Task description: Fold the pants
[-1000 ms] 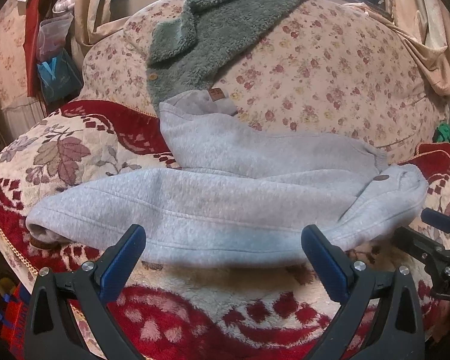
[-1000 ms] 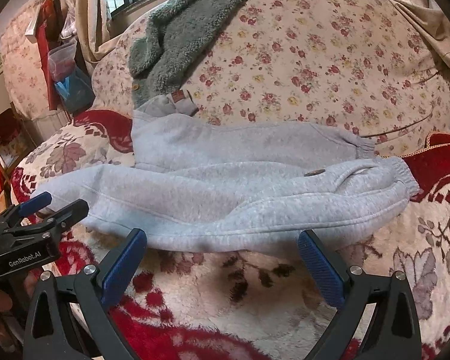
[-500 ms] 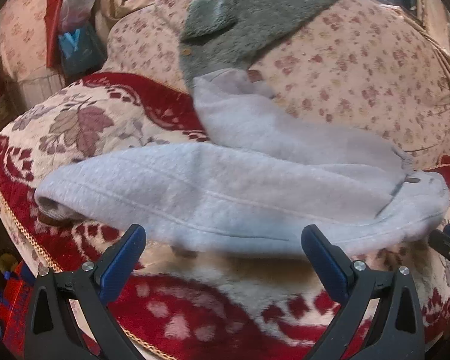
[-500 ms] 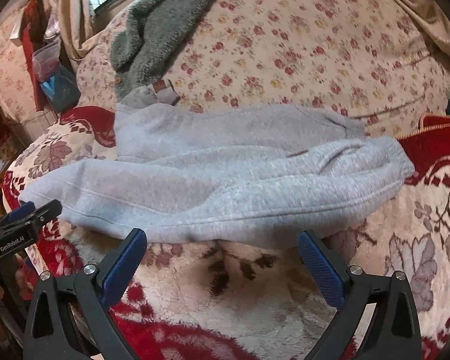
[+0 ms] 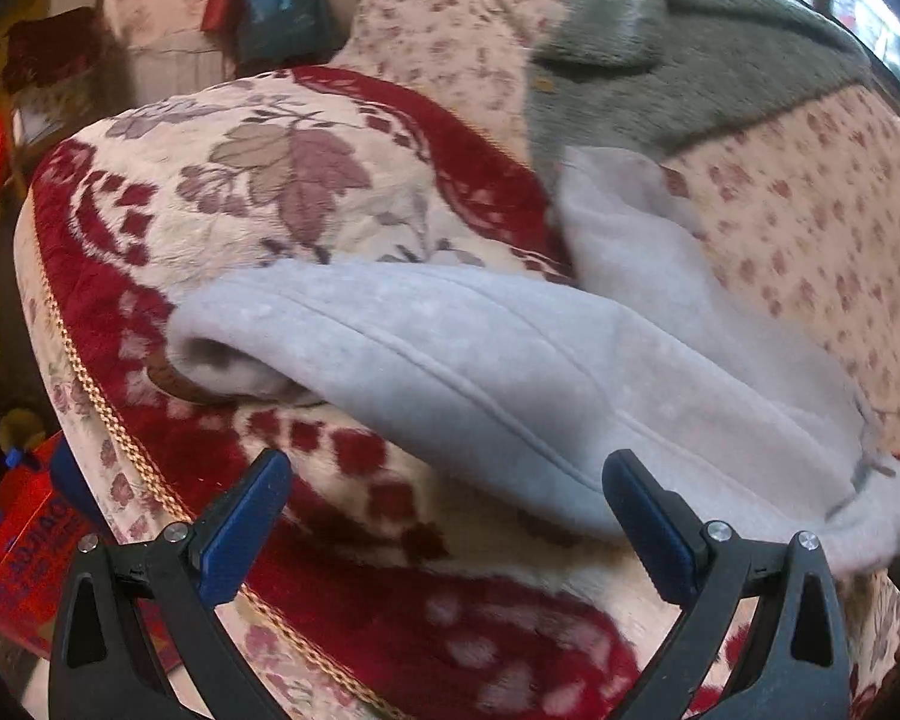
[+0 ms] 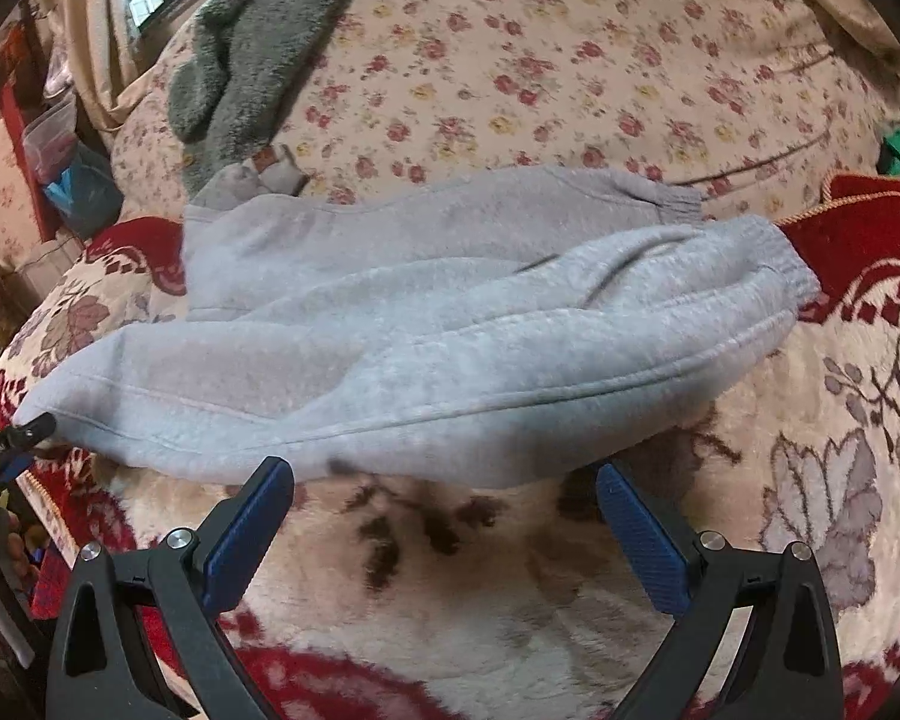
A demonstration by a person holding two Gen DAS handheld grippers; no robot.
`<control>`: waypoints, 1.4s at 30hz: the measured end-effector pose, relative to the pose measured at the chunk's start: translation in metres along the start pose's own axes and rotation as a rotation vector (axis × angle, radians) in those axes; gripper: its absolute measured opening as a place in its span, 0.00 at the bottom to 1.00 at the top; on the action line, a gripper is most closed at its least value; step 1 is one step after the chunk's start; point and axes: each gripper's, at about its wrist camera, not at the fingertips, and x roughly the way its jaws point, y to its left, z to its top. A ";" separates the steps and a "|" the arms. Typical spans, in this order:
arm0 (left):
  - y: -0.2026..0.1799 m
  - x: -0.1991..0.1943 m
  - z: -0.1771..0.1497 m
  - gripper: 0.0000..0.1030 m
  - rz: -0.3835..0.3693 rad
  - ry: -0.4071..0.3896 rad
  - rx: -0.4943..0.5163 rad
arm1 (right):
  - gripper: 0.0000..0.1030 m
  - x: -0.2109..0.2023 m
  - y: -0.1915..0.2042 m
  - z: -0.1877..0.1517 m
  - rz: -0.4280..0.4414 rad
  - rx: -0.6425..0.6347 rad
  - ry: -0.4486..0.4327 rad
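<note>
Pants of grey fleece are seen lying across a sofa seat covered by a red and cream blanket, already doubled leg over leg, with the waist end at the left and the cuffs at the right. The step in hand is judged to be the approach for a second fold, end to end.

At the left, the left tongs are held wide open and empty, just short of the waist opening. At the right, the right tongs are likewise spread and empty, below the near hem at mid-length. A grip on both layers at one end is called for next, so that it can be carried over to the other.

At the left, the blanket's corded edge drops off close beside the waist, so little room is left there. Behind, the floral backrest and a green fleece garment crowd the far leg. To the right, open seat is seen beyond the cuffs.
</note>
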 end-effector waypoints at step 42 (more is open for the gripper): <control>-0.047 0.025 0.028 0.10 -0.228 0.090 0.093 | 0.13 -0.026 -0.183 0.044 0.401 0.600 -0.176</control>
